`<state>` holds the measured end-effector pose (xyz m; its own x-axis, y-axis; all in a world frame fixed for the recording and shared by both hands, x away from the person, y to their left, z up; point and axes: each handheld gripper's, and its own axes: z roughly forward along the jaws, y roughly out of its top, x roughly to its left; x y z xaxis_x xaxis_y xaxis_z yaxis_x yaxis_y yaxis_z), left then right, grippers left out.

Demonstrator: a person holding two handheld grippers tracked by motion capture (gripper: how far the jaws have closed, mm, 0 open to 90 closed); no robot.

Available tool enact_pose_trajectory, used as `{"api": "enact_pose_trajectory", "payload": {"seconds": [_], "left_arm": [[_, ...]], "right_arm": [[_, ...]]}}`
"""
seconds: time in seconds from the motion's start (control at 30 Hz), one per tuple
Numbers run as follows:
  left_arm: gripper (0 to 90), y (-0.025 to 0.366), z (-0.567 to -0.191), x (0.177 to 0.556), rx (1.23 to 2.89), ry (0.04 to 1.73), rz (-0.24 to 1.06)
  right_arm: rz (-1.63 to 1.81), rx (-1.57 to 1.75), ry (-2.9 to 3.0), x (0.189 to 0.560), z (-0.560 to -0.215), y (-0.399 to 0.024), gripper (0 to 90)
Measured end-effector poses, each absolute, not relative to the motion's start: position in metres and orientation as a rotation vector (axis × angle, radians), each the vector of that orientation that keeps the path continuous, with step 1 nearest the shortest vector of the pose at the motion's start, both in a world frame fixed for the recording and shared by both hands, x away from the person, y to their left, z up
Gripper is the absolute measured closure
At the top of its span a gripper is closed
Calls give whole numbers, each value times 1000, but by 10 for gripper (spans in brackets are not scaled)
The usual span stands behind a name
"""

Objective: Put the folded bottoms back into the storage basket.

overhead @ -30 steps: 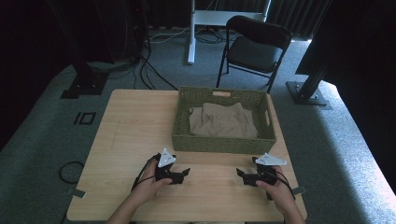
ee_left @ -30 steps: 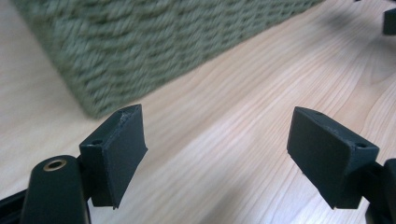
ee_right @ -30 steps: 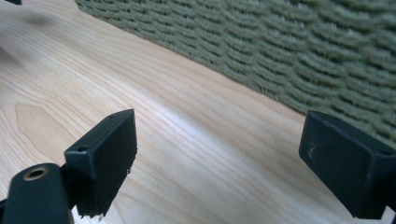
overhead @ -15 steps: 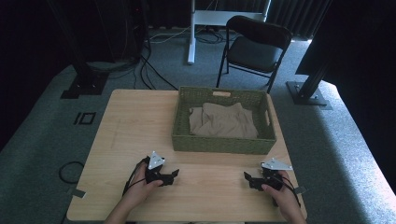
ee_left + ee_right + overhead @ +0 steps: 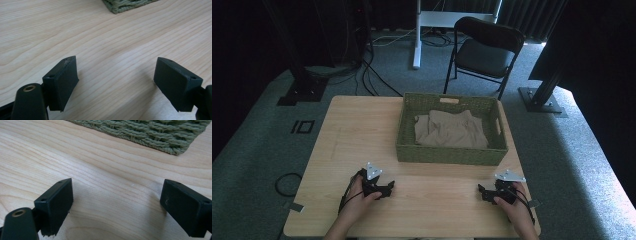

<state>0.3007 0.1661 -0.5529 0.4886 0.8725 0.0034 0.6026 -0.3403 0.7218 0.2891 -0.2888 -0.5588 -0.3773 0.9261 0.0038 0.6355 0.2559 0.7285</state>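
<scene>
Black jaws of both claws stand wide apart with only bare wood between them, as each gripper view shows. Both claws rest low on the table (image 5: 357, 145), on the near side of the basket (image 5: 447, 155) and well short of it. The left claw (image 5: 388, 188) sits off the basket's near left corner, pointing to the right across the table; the right claw (image 5: 482, 192) sits off its near right corner, pointing left, so the two face each other. Each forearm comes in from the near edge, hand wrapped around its claw. Inside the basket lies the tan cloth (image 5: 451, 132), crumpled, its long side running along the basket's length, left to right. Neither claw is clearly nearer; the cloth lies beyond both, up over the near wall, so I judge a reach must rise before it drops in.
</scene>
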Motion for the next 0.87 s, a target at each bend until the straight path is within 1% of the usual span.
{"api": "enact_pose_trajectory", "payload": {"seconds": [0.3, 0.43, 0.47, 0.5, 0.87], "left_arm": [[175, 162, -553, 300, 2065, 1249, 543], [141, 161, -554, 301, 2085, 1232, 530], [116, 161, -554, 301, 2088, 1230, 527], [110, 161, -554, 301, 2089, 1230, 526], [107, 160, -554, 300, 2084, 1240, 531]], "right_arm": [[916, 1419, 2107, 289, -559, -289, 111], [915, 1425, 2101, 289, -559, -288, 111], [914, 1425, 2100, 289, -559, -288, 110], [914, 1425, 2100, 289, -559, -288, 111], [915, 1427, 2100, 289, -559, -288, 110]]}}
